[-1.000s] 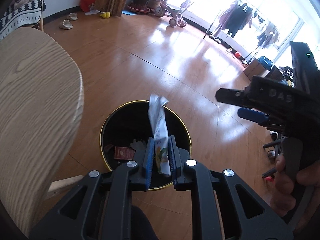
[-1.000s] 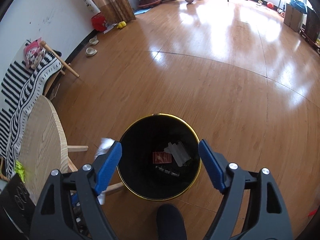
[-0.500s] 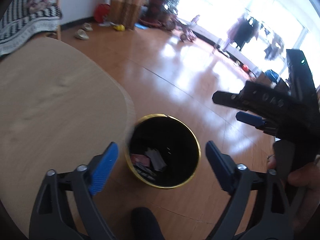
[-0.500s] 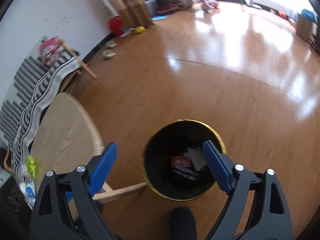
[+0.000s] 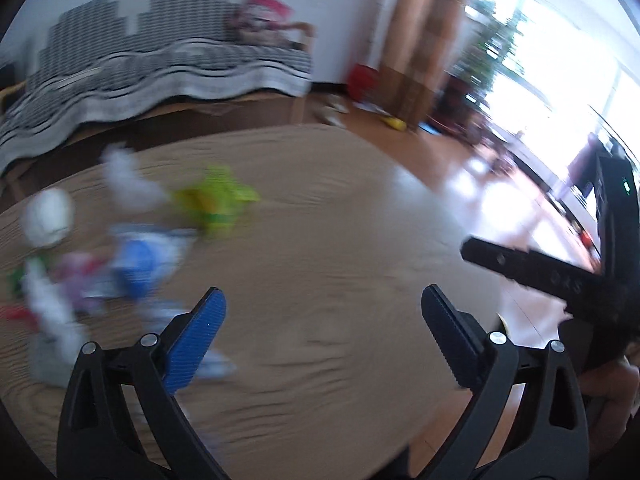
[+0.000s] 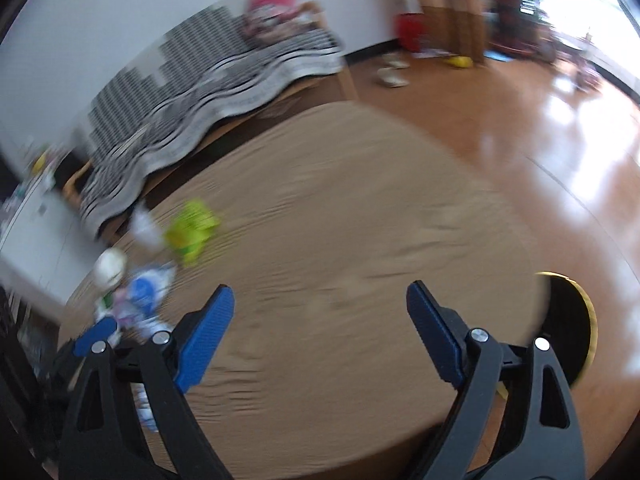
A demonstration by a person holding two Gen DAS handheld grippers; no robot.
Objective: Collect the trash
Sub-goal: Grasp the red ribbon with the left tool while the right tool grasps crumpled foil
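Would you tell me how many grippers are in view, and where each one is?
2. The left gripper hangs open over the wooden table; the right gripper, also open, is over the same table, beside the left one.

Round light-wood counter (image 5: 340, 240) with the junk bunched up at its left end: a lime-green wrapper (image 5: 218, 204), a blue-and-white packet (image 5: 138, 260), a white ball-ish thing (image 5: 48, 216) and some white scraps (image 5: 128, 180), all too blurry to ID properly. The rest is bare grain.
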